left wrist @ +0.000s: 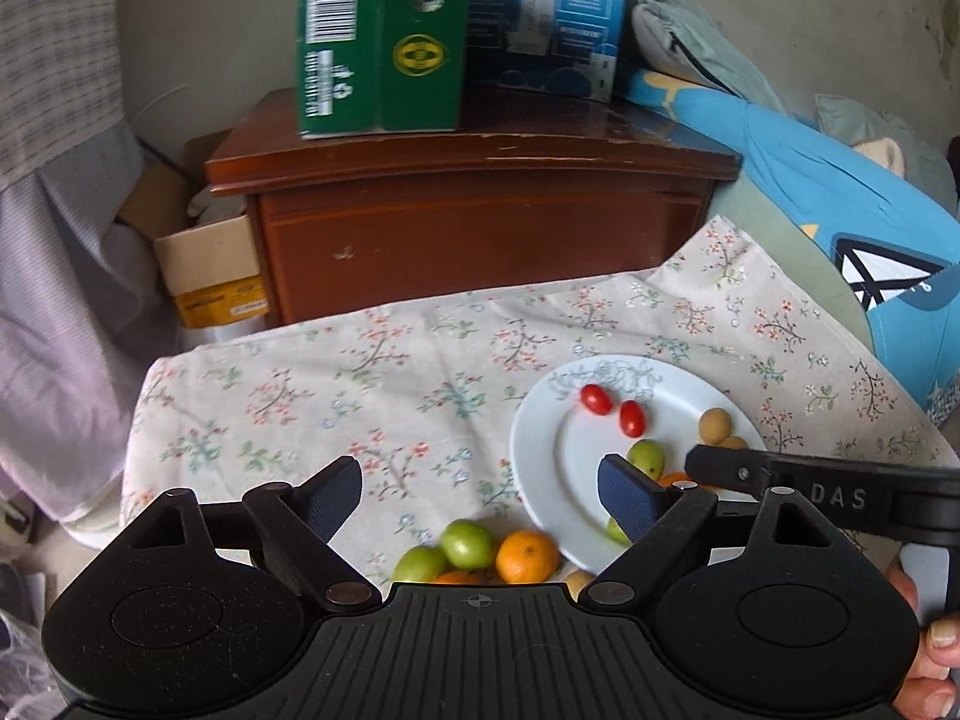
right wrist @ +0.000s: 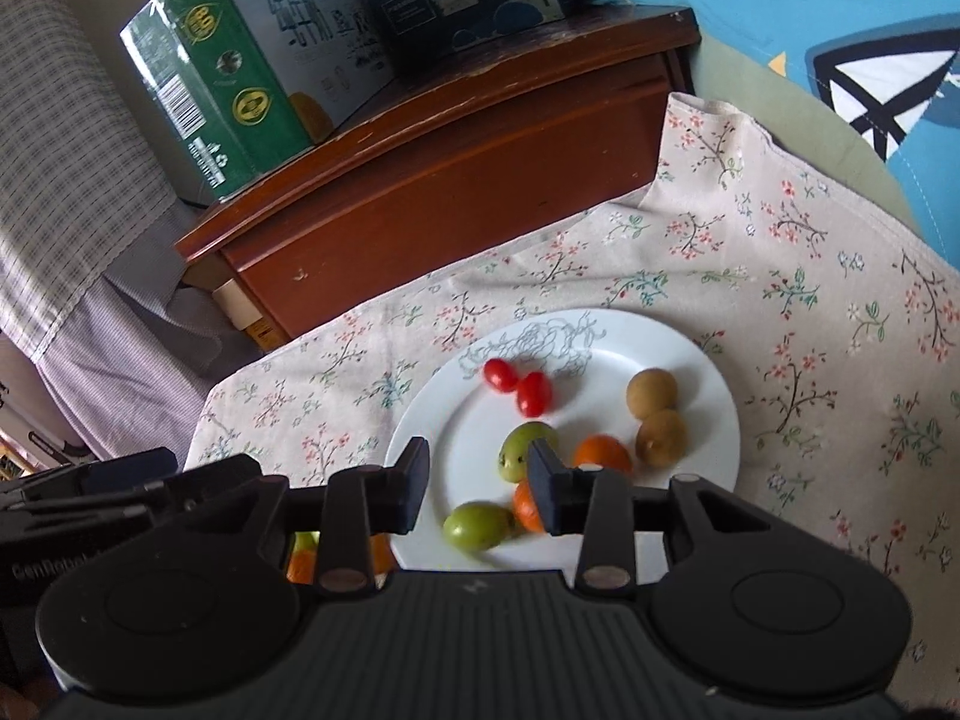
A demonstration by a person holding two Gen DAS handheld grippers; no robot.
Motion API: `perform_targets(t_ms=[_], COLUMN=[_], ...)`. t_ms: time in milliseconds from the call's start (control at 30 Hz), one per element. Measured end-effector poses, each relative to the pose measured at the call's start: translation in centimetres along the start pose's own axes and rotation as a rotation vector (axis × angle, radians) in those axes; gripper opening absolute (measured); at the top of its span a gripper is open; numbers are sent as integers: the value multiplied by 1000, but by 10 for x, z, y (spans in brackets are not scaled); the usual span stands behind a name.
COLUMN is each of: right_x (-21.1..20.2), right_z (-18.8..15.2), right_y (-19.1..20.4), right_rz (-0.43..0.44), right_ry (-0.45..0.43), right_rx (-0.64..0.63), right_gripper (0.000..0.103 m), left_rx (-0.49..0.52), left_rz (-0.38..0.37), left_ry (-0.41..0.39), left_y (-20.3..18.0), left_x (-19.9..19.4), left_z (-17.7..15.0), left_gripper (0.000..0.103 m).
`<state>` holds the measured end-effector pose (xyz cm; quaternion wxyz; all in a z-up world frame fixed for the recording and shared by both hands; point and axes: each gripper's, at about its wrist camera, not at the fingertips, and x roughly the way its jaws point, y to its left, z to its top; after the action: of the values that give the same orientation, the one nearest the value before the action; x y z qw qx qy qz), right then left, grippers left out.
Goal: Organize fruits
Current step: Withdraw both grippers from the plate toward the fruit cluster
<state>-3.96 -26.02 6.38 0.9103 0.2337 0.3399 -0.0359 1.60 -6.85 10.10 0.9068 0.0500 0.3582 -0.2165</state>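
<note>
A white plate [right wrist: 702, 360] on the floral cloth holds two cherry tomatoes [right wrist: 501, 374], two brown longans [right wrist: 652, 393], two green fruits [right wrist: 477, 525] and two small oranges [right wrist: 603, 453]. My right gripper [right wrist: 480, 489] hovers over the plate's near side, jaws a little apart with nothing pressed between the pads. In the left wrist view my left gripper [left wrist: 480, 492] stands wide open and empty above the cloth left of the plate [left wrist: 540, 450]. Below it lie two green fruits [left wrist: 468, 543] and an orange [left wrist: 527, 555] on the cloth. The right gripper's finger [left wrist: 720, 468] reaches in over the plate.
A brown wooden nightstand [left wrist: 480, 228] stands behind the cloth [left wrist: 336, 384], with a green carton [left wrist: 378, 36] and a blue box [left wrist: 546, 12] on top. Blue bedding [left wrist: 840, 210] lies at the right. Cardboard boxes [left wrist: 204, 264] and hanging fabric are at the left.
</note>
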Motion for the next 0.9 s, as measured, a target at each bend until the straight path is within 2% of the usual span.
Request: perform_targets(t_ms=[267, 800, 900], right_x=[-8, 18, 26], right_z=[-31, -65, -68], right_y=[24, 62, 66], right_rz=[37, 110, 111], right_ry=[35, 129, 147], right_rx=[-53, -167, -185], right_gripper=[38, 38, 38], left_rx=[-60, -127, -153], left_rz=[54, 129, 119], left_ry=[0, 119, 123], left_y=[28, 60, 67], left_x=[-15, 6, 8], left_z=[-11, -34, -36], left_gripper=[88, 88, 88])
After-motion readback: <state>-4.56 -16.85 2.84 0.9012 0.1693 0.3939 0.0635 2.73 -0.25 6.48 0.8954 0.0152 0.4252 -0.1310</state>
